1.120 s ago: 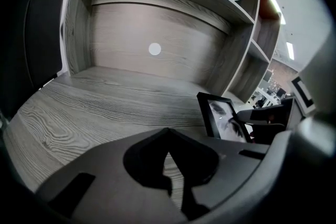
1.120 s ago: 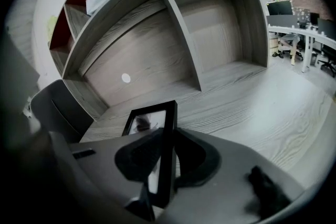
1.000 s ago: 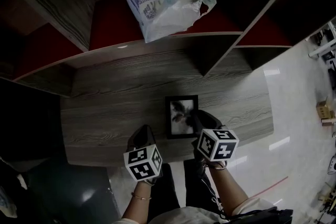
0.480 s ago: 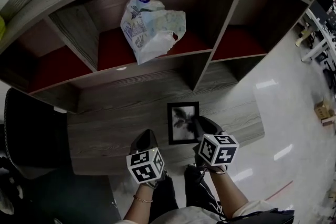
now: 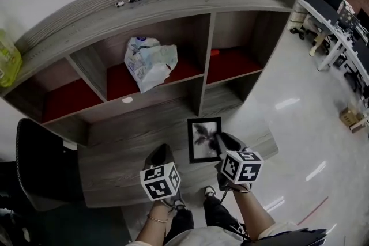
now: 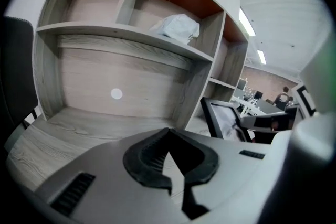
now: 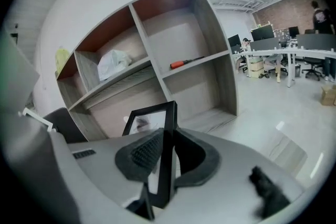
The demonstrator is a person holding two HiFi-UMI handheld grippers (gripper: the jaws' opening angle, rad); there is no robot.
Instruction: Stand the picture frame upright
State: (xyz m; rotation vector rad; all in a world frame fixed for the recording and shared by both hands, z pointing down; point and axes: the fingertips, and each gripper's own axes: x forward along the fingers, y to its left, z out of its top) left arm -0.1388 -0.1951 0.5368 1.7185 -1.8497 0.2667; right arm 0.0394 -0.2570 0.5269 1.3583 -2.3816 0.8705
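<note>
since a second ago the head camera has swung upward, so we now take in the whole shelf where before we saw mostly desk, and the frame has come up off the wood in the right gripper's hold.

the curved grey wood-grain shelf unit (image 5: 202,60) with red-lined compartments fills the upper half of the head view. below it runs the grey wood-grain desk top (image 5: 115,152). a crumpled white plastic bag (image 5: 149,61) sits in the middle compartment.

the black rectangular picture frame (image 5: 204,140) with a dark print is out over the desk's right part, in front of the shelf's lower right opening. in the left gripper view it (image 6: 218,118) rises steeply, close to upright, though its lower edge is hidden, so we cannot tell if it touches the desk.

the right gripper (image 7: 165,152) is clamped on the frame's right side bar (image 7: 170,123), pads pressing either face. the left gripper (image 6: 168,157) hangs just left of the frame (image 5: 160,154), its jaws drawn together at the tips with nothing between them.

we judge the task well over halfway: the lift and tilt are done. what remains is to seat the bottom edge, let any rear stand take the weight, and release without tipping it.
</note>
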